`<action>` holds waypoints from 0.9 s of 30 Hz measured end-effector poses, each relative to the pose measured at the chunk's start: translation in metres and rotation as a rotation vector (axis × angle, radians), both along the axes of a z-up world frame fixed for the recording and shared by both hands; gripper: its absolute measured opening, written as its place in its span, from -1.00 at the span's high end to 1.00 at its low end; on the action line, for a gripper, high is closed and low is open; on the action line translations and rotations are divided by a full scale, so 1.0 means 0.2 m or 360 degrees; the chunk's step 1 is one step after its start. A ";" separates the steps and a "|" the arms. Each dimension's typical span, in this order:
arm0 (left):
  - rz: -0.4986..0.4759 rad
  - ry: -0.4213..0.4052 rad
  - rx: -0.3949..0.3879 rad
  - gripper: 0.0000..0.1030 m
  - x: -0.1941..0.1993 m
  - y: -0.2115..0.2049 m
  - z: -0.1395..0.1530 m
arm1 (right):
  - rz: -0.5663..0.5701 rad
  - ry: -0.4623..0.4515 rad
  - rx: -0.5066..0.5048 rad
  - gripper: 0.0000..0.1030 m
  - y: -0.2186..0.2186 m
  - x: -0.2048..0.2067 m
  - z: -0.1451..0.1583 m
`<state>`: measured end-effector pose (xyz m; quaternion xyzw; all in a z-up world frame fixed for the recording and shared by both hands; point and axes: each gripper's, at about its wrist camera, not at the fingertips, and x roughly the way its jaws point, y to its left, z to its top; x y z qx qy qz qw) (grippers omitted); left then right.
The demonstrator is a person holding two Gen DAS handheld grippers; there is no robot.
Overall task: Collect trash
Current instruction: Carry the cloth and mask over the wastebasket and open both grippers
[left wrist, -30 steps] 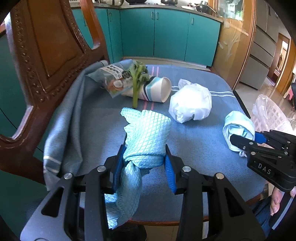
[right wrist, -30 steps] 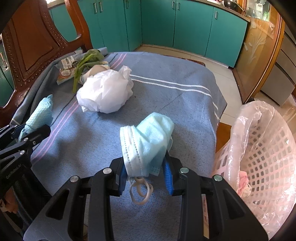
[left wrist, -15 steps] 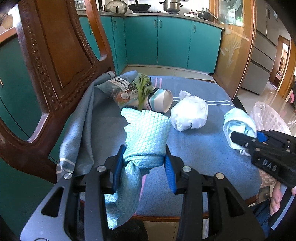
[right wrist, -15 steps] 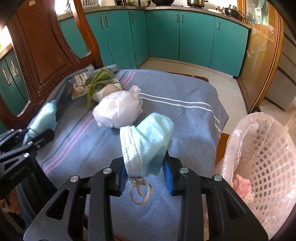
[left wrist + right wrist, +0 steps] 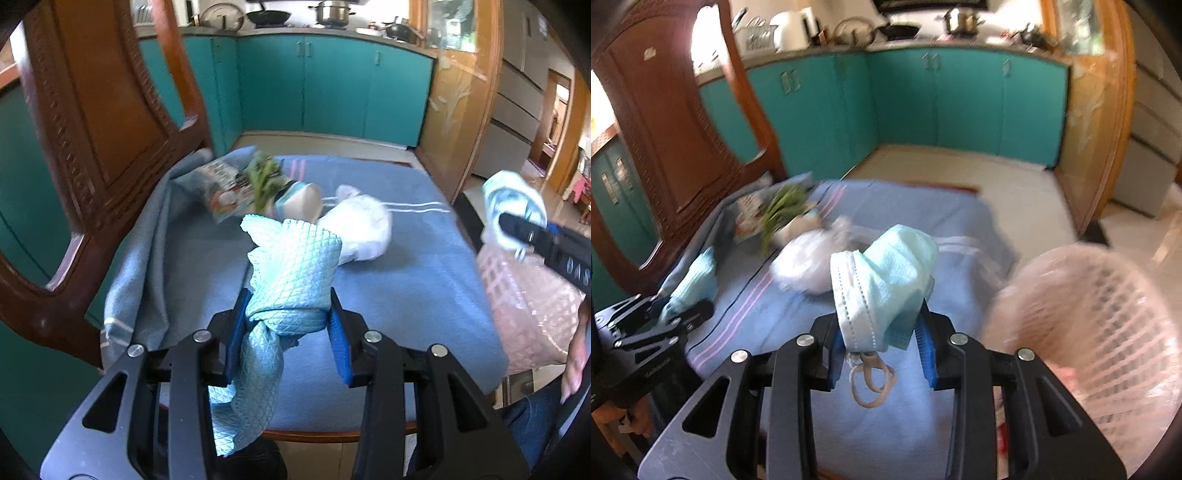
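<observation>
**Both grippers loaded, above the table**

Clamping a bunched teal cloth (image 5: 295, 273) in the left gripper (image 5: 288, 325), jaws partly closed. Pinching a blue face mask (image 5: 882, 280) in the right gripper (image 5: 882, 339), nearly shut, beside the lined basket (image 5: 1100, 317).

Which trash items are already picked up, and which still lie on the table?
Picked up: teal cloth and face mask. Still on the table: white bag, paper cup, wrapper, greens.
</observation>
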<state>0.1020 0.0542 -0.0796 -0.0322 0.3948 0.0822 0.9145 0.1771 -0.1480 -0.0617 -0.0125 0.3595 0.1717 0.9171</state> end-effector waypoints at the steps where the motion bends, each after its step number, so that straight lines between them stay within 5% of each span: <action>1: -0.0024 -0.0013 0.0002 0.20 0.00 -0.03 0.02 | -0.0060 -0.0030 -0.0017 0.34 -0.06 0.00 0.02; 8: -0.0231 -0.0081 -0.0028 0.20 0.08 -0.26 0.11 | -0.0455 0.0064 -0.0094 0.34 -0.45 0.05 -0.02; 14: -0.0441 -0.0102 -0.0104 0.20 0.18 -0.51 0.15 | -0.0596 0.0414 -0.0155 0.34 -0.66 0.09 -0.22; 16: -0.0513 -0.0100 -0.0163 0.20 0.21 -0.60 0.15 | -0.0600 0.0496 -0.0137 0.18 -0.70 0.09 -0.26; 17: -0.0545 -0.0100 -0.0164 0.20 0.22 -0.64 0.15 | -0.0604 0.0503 -0.0090 0.07 -0.72 0.08 -0.26; 19: -0.0594 -0.0086 -0.0154 0.20 0.25 -0.72 0.13 | -0.0600 0.0447 0.0034 -0.46 -0.77 0.05 -0.21; 21: -0.0648 -0.0058 -0.0172 0.20 0.29 -0.80 0.11 | -0.0624 0.0374 0.0178 -0.68 -0.84 0.02 -0.15; 27: -0.0797 -0.0015 -0.0229 0.20 0.37 -0.99 0.07 | -0.0914 0.0270 0.0551 -0.68 -1.09 -0.02 -0.10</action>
